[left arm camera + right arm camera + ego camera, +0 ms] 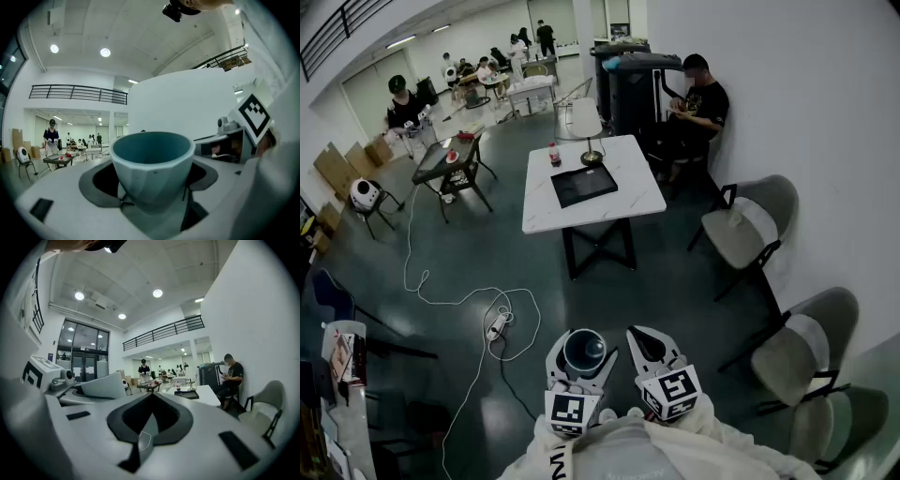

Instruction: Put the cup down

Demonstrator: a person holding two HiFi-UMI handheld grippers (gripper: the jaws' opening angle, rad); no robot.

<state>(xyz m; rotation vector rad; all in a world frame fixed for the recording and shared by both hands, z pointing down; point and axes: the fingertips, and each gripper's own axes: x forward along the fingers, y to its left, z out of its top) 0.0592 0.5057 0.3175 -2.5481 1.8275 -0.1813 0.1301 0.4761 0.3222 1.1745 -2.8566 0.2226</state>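
A teal cup sits upright between the jaws of my left gripper, held above the dark floor close to the person's body. In the left gripper view the cup fills the middle, its mouth up, with the jaws pressed against its sides. My right gripper is just to the right of it at the same height, jaws together and nothing in them; the right gripper view shows the same. A white marble-top table stands ahead, a couple of steps away.
On the table lie a black tray, a bottle and a small lamp. Grey chairs line the right wall. A white cable with a power strip trails on the floor at left. A person sits behind the table.
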